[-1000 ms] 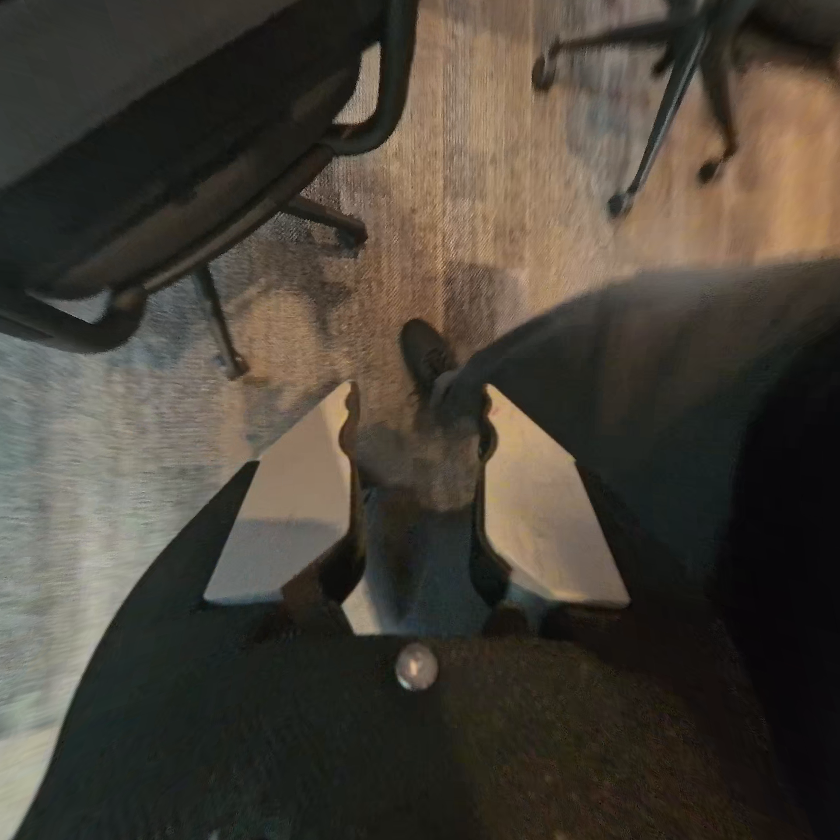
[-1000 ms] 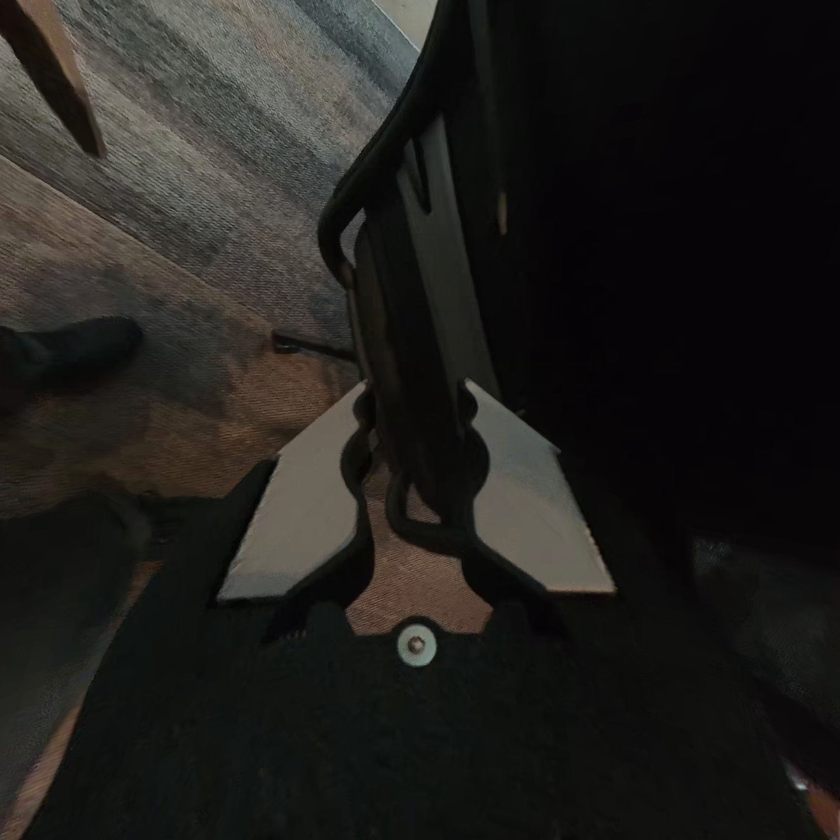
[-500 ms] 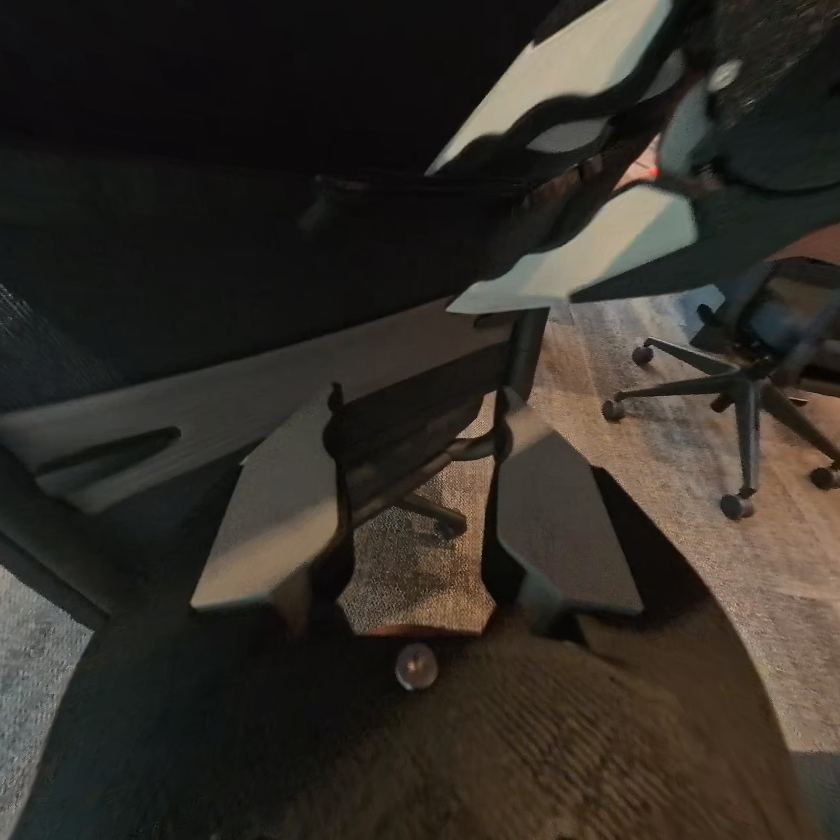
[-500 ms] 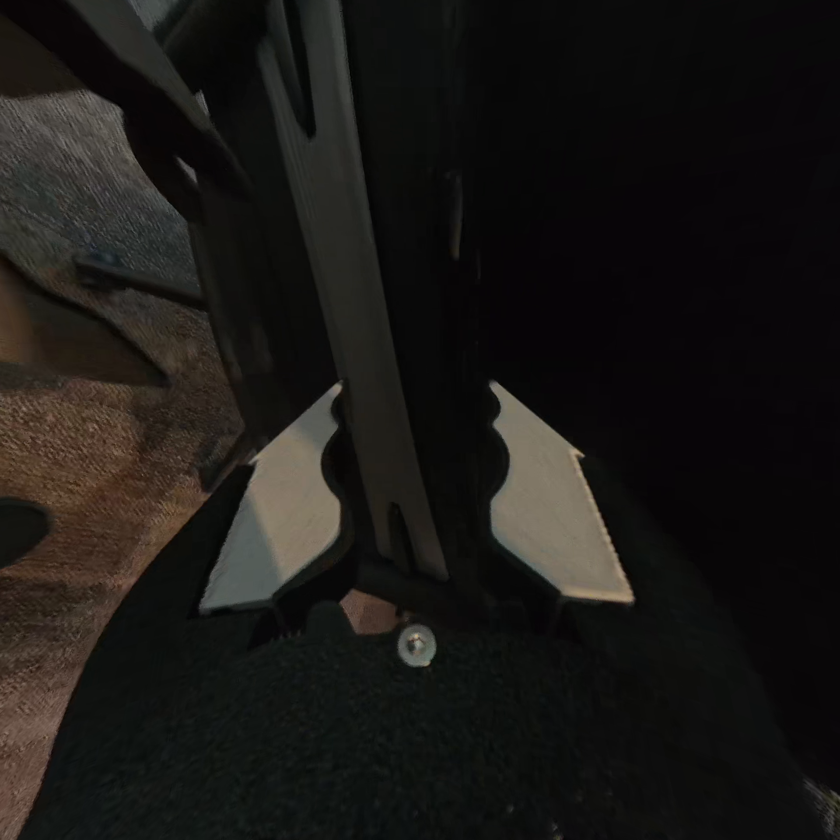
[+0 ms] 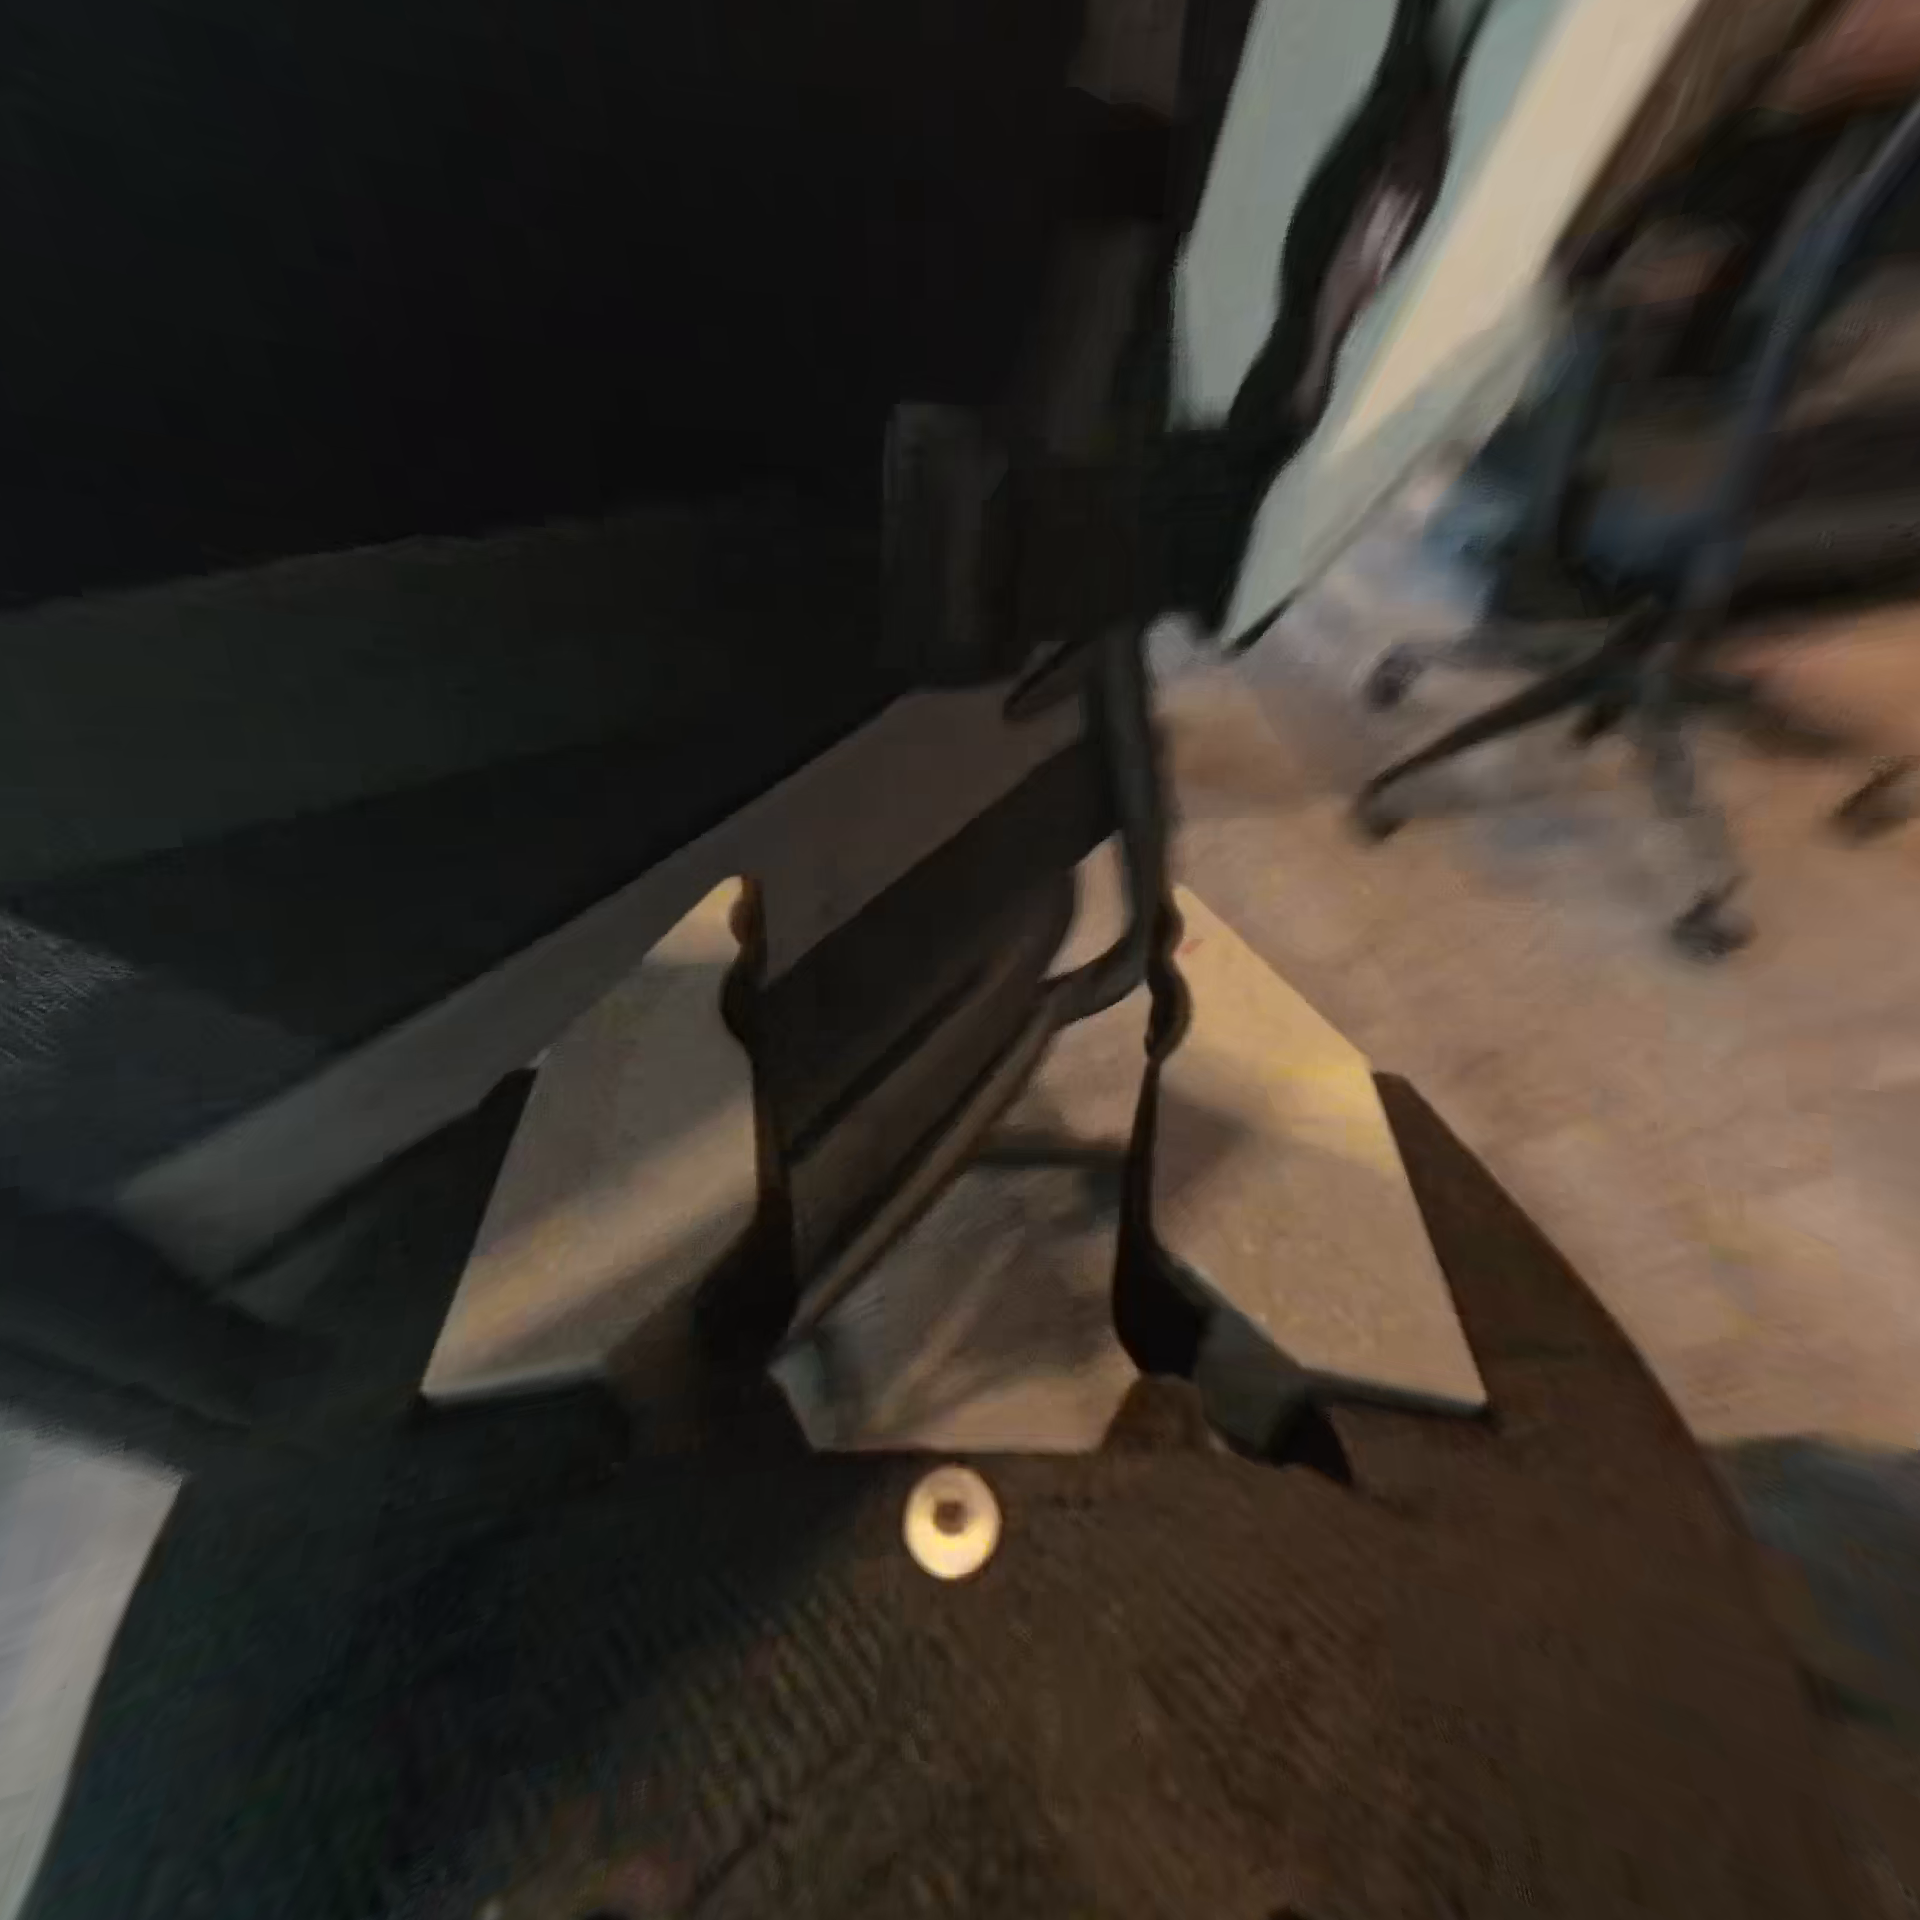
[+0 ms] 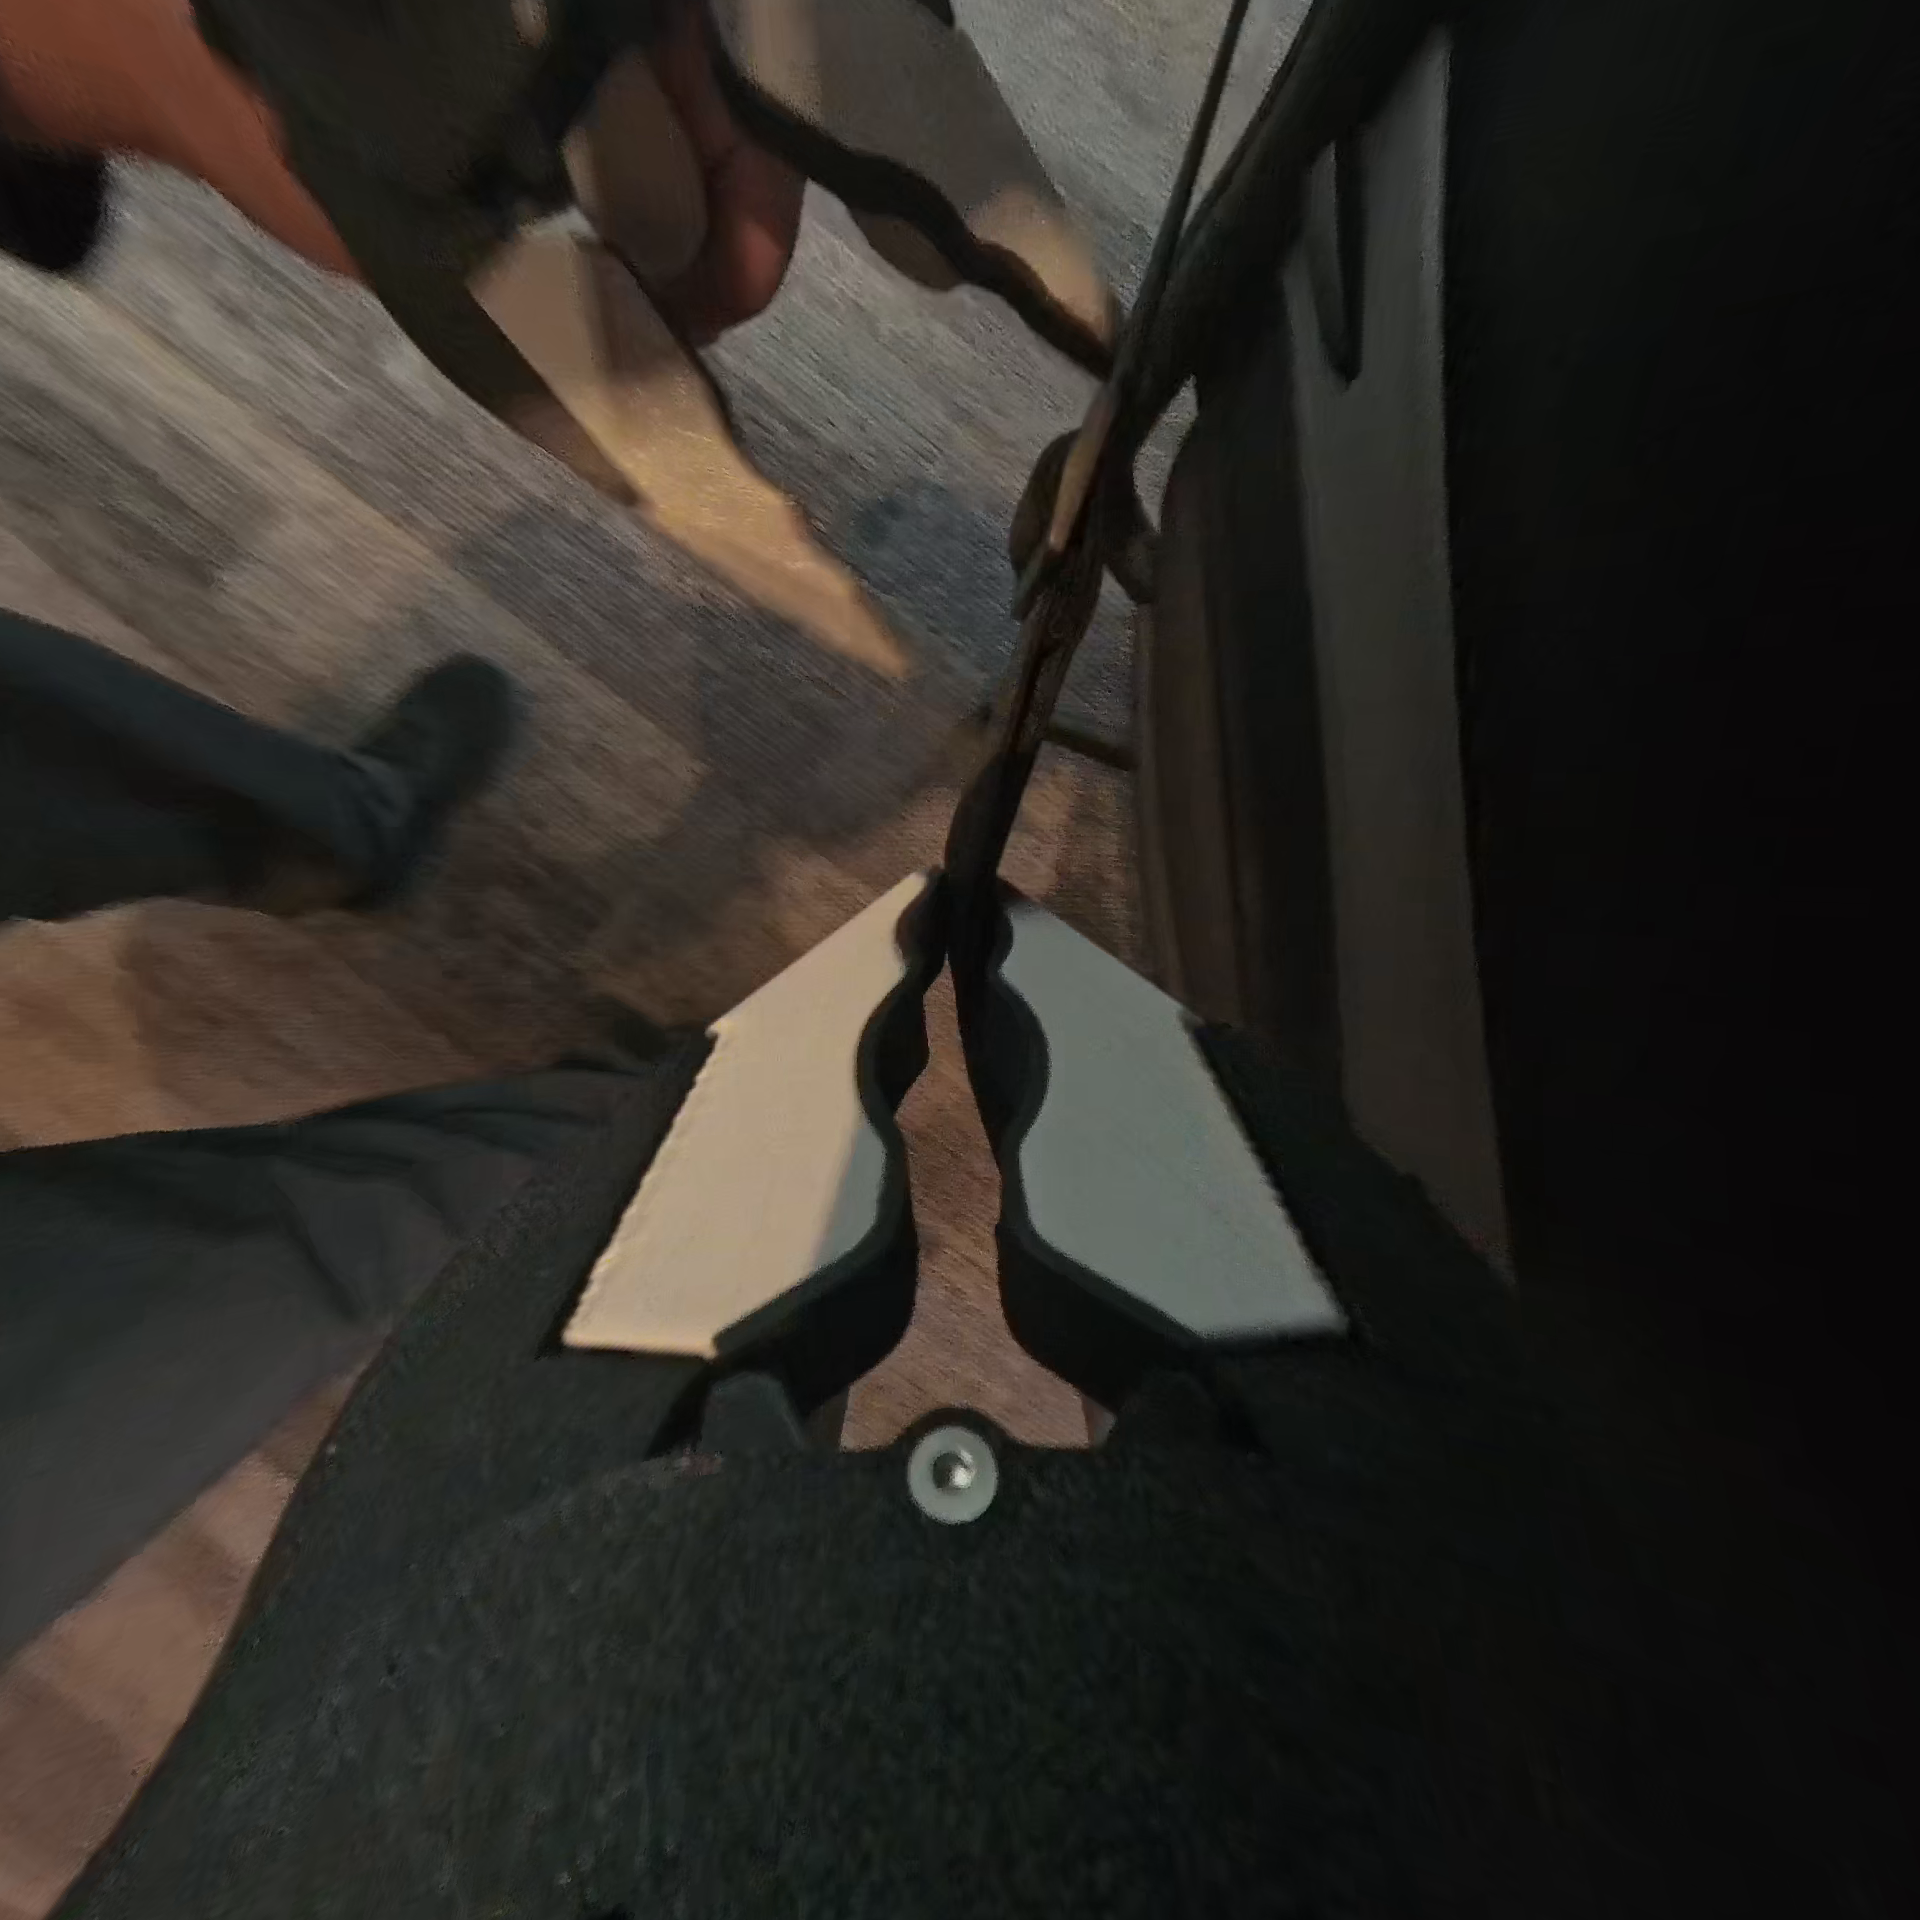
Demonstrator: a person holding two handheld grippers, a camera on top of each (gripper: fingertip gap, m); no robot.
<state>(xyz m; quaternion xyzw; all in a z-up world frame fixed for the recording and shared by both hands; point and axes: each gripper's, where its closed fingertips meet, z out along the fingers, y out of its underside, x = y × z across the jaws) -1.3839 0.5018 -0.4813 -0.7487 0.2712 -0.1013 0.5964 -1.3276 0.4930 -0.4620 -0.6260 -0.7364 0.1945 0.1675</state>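
Meanwhile, right gripper [image 6: 961, 904] pinches a thin black strap [image 6: 1049, 665]; left gripper [image 5: 951, 914] gapes wide, holding nothing.

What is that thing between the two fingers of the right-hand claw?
A thin dark strap runs up from between the tips of the right claw, which close on it. Lower in the gap only floor shows. Right wrist view.
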